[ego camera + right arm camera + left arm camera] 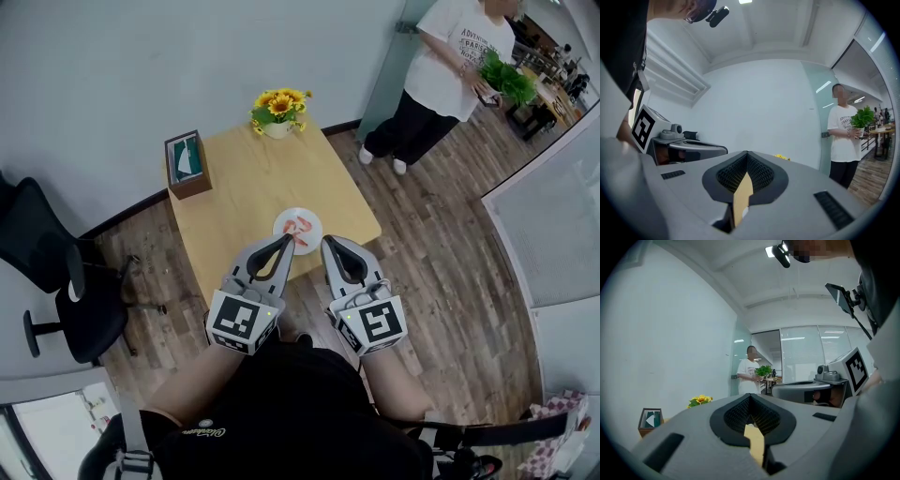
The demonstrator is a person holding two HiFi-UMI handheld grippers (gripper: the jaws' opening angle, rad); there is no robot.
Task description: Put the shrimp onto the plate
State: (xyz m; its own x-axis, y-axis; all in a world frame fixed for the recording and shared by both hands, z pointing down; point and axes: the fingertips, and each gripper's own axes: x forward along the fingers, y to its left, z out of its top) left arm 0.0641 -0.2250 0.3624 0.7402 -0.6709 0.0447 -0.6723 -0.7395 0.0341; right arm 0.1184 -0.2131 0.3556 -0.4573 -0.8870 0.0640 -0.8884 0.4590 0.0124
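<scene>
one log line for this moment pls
left gripper: shut, empty | right gripper: shut, empty | shrimp: on plate | plate: on table, near edge

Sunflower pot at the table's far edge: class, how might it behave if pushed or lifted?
The sunflower pot has a small base under a wide bunch of blooms, so a high push would probably tip it. It stands near the table edge, so a shove might send it off. Gripped stems would likely bend.
</scene>
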